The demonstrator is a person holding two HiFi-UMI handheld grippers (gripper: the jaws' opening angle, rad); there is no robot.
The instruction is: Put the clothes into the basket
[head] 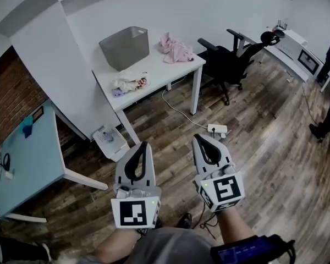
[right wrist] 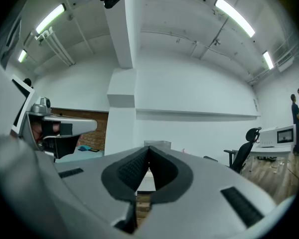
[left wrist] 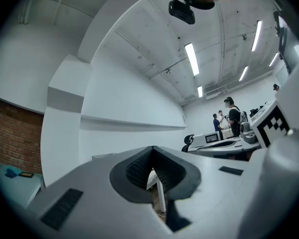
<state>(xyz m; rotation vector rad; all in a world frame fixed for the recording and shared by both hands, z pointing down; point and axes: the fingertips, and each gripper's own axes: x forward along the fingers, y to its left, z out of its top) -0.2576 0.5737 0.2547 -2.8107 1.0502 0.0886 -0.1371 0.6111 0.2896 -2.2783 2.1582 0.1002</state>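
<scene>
L gripper (head: 142, 145) and R gripper (head: 201, 138) are held side by side over the wood floor (head: 253, 164), both roughly level and well short of the table (head: 159, 73). Both are empty w/ jaws together: in each gripper view the ribbed pads meet at the tips (L gripper (left wrist: 152, 150), R gripper (right wrist: 148, 149)) w/ nothing btwn them, only the table showing through the hollow behind.

Past them, a power strip (head: 217, 128) w/ its cable lies on the floor near the table legs.

Clothes are on the table, not yet in the basket (head: 125, 47). The near heap (head: 127, 83), whitish w/ bits of colour, sits at the front-left corner. The pink heap (head: 175, 48) is at the far right end. The basket stands at the back-left, apart from both heaps, open top up.

Handling, prob.: the fabric is soft, light, limp and not fragile. It'll sag and trail once lifted, and a thin pinch may slip. Best to grab a raised bunched fold at the top of a heap, deep btwn the pads, then lift high enough to clear the basket rim. The basket looks stiff; a snagged sleeve could nudge it.

Count: 2 grippers, 2 heaps (pieces per heap can't be told), 1 basket, 1 table under them, 1 chair (head: 231, 59) beyond.
</scene>
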